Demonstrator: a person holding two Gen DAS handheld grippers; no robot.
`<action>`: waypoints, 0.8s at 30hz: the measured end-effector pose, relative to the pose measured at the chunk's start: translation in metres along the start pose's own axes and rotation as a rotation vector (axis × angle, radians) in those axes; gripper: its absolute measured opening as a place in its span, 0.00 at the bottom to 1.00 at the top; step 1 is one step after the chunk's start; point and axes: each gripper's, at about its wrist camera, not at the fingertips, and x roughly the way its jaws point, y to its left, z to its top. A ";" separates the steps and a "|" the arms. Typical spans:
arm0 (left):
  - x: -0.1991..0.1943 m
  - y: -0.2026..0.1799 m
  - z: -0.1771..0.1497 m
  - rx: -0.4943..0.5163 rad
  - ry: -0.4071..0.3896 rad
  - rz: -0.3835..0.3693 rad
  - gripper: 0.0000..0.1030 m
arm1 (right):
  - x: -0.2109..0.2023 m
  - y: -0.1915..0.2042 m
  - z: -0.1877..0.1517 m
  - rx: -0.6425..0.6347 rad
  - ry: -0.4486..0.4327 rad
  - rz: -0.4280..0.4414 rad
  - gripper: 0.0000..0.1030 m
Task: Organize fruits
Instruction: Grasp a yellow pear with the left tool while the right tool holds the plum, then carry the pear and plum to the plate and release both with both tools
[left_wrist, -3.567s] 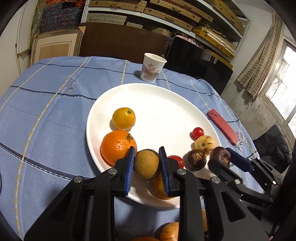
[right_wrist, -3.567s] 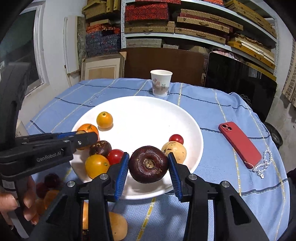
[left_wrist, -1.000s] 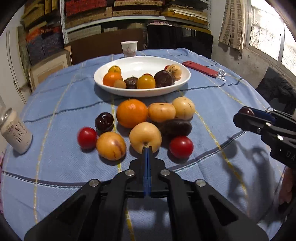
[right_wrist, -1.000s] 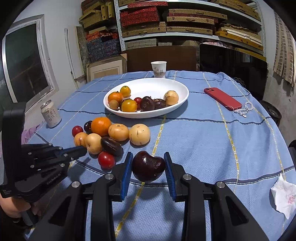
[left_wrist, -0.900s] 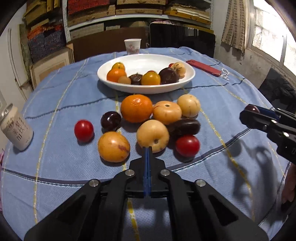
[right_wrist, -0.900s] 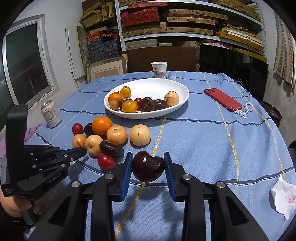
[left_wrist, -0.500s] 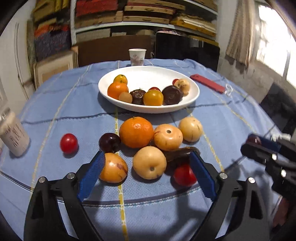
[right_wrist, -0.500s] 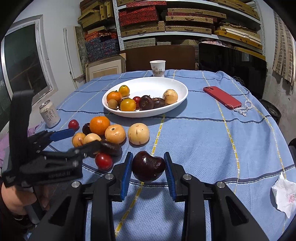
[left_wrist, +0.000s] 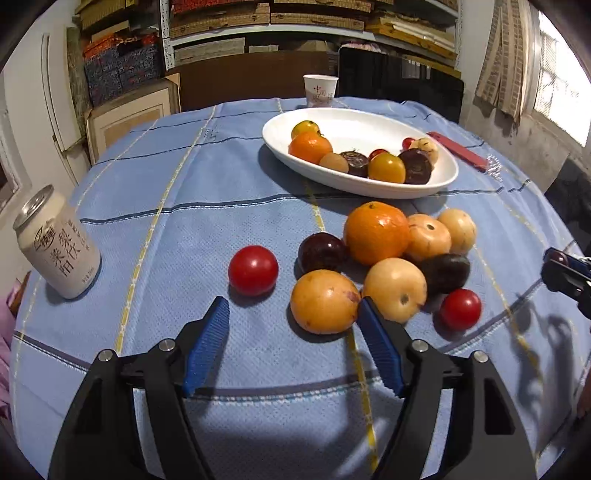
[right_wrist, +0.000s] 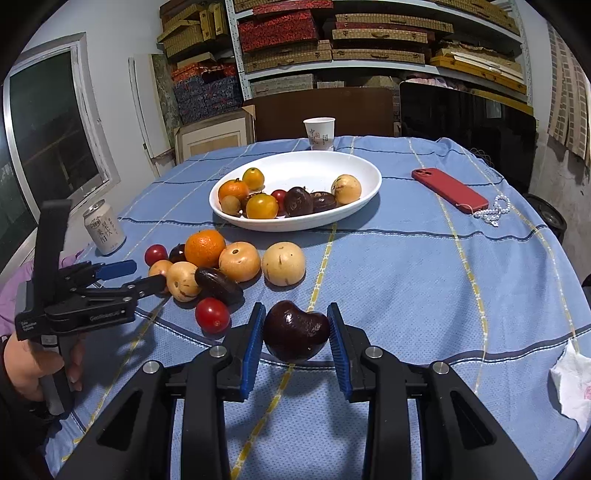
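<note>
My left gripper (left_wrist: 292, 306) hangs low over the blue cloth with its jaws closing. A yellow-orange fruit (left_wrist: 324, 301) lies just ahead of the fingertips near the right finger, and the pads are off it. A red tomato (left_wrist: 253, 270) sits ahead to the left. Loose fruits, among them an orange (left_wrist: 376, 232), cluster behind. The white plate (left_wrist: 436, 184) farther back holds several fruits. My right gripper (right_wrist: 296, 310) is shut on a dark purple fruit (right_wrist: 296, 330) above the cloth near the front edge. The left gripper (right_wrist: 142, 275) also shows in the right wrist view, beside the cluster.
A drink can (left_wrist: 59, 247) stands at the left. A paper cup (left_wrist: 320, 90) is behind the plate. A red phone (right_wrist: 448, 189) with a bead string lies at the right, and a crumpled tissue (right_wrist: 570, 384) at the near right edge. A hand (right_wrist: 26, 365) holds the left gripper.
The left gripper went from shut to wide open, then narrowed a little, and swung left and nearer to the loose fruits. The right gripper kept still with the dark fruit.
</note>
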 end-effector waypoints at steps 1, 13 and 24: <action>0.003 0.000 0.003 -0.013 0.004 -0.008 0.69 | -0.001 0.001 0.000 0.000 0.001 -0.001 0.33; 0.004 -0.026 0.005 0.063 0.006 -0.031 0.47 | -0.006 0.002 0.002 -0.012 -0.011 -0.004 0.33; -0.004 -0.018 0.003 0.045 -0.030 -0.085 0.36 | -0.008 0.001 0.002 -0.018 -0.014 -0.004 0.34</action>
